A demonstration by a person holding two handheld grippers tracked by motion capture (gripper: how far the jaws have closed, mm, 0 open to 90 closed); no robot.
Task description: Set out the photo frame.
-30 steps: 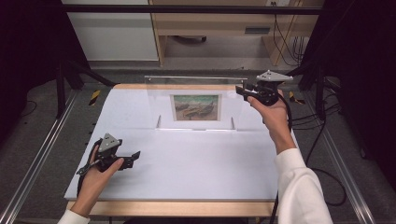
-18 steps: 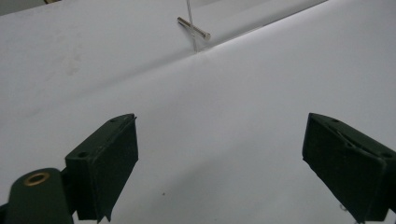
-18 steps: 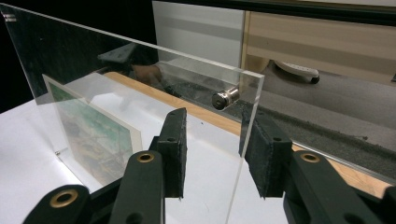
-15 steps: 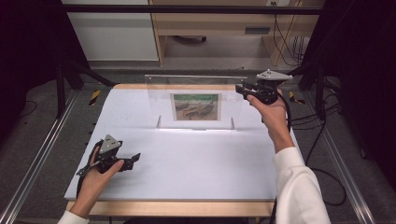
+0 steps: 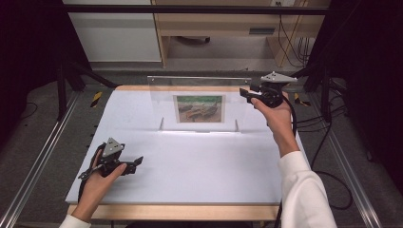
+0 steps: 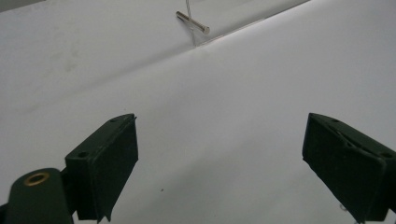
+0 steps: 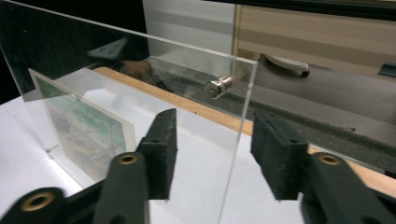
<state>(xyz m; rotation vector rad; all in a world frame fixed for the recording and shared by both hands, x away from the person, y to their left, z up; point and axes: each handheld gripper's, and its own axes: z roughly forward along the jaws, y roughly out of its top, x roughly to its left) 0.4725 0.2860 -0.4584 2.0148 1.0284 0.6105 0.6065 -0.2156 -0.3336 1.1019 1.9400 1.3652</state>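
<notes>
Two hand-held grippers are seen over a white counter (image 5: 199, 161). The right hand-held gripper (image 5: 247, 92) is held up at the far right, level w/ the top right corner of a clear acrylic frame (image 5: 199, 88) that stands upright across the far half of the counter, approx. at its middle. In the right gripper view, the frame's right edge (image 7: 236, 140) is seen between the two black pads (image 7: 164, 144); a gap is visible on each side, so the pane is straddled but not pressed. The jaws have just been opening, w/ the pane between them, and are set at a medium width. A metal standoff (image 7: 218, 87) is seen thru the pane near that corner. A landscape print (image 5: 199, 108) is mounted inside the frame, at its centre.

The left hand-held gripper (image 5: 138, 162) is rested low near the counter's near left corner, well apart from the frame. Its jaws are spread wide in the left gripper view, w/ bare white surface between them; nothing is held. A small metal pin (image 6: 192, 22) at the frame's base is seen farther off.
</notes>
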